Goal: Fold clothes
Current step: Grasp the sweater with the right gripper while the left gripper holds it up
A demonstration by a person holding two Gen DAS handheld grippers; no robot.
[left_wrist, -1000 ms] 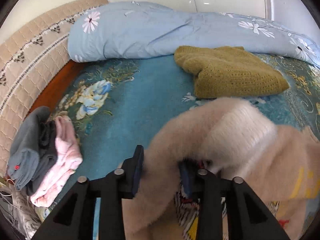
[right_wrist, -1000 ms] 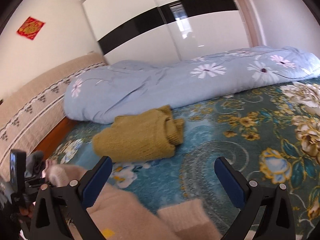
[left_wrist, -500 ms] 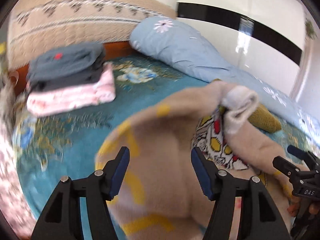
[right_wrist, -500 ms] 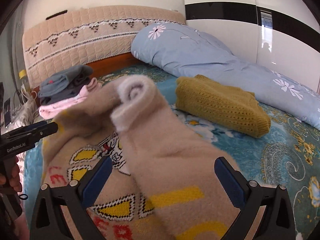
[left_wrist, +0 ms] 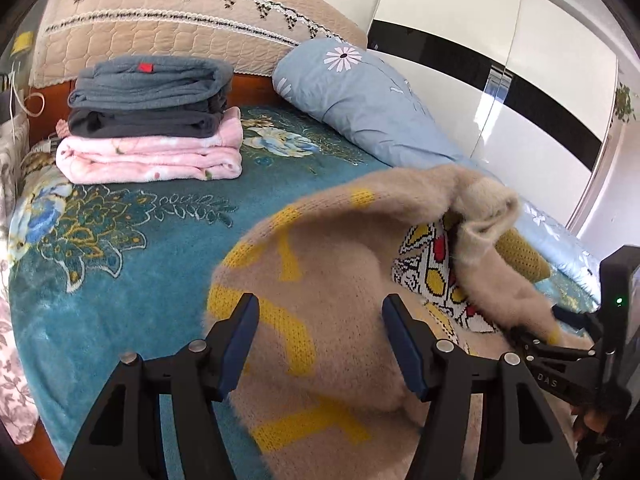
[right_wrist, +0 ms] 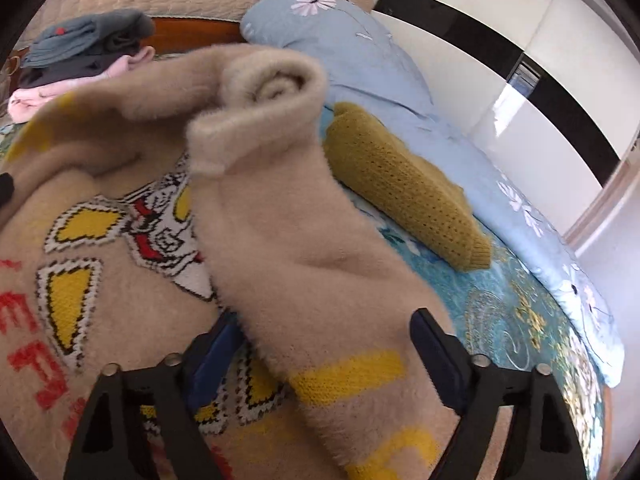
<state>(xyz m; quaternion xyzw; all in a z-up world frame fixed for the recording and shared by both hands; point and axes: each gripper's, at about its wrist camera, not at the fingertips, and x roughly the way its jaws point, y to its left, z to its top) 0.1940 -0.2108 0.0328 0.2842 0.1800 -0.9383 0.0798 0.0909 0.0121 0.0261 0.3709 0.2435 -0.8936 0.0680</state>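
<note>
A fluffy beige sweater [left_wrist: 340,240] with yellow stripes, a cartoon print and red letters lies on the teal flowered bedspread [left_wrist: 140,260]. One sleeve bulges up between the fingers of my left gripper [left_wrist: 320,308], which stands open over it; the pads do not clearly press. In the right wrist view the other sleeve [right_wrist: 300,240], with its rolled cuff [right_wrist: 272,84], lies across the sweater front [right_wrist: 100,240]. My right gripper [right_wrist: 324,320] straddles this sleeve and its jaws are closing on it. The sleeve hides part of the left pad. The right gripper [left_wrist: 560,352] also shows at the right edge of the left wrist view.
A folded mustard knit sweater [right_wrist: 408,188] lies just beyond the beige one. A stack of folded grey, dark and pink clothes [left_wrist: 148,120] sits by the quilted headboard [left_wrist: 160,20]. A rolled light blue duvet [left_wrist: 360,100] runs along the far side, before a white wardrobe [left_wrist: 520,80].
My left gripper let go of the beige sweater and its jaws spread. Both grippers rolled and sank toward the sweater. The right jaws have narrowed around the sleeve.
</note>
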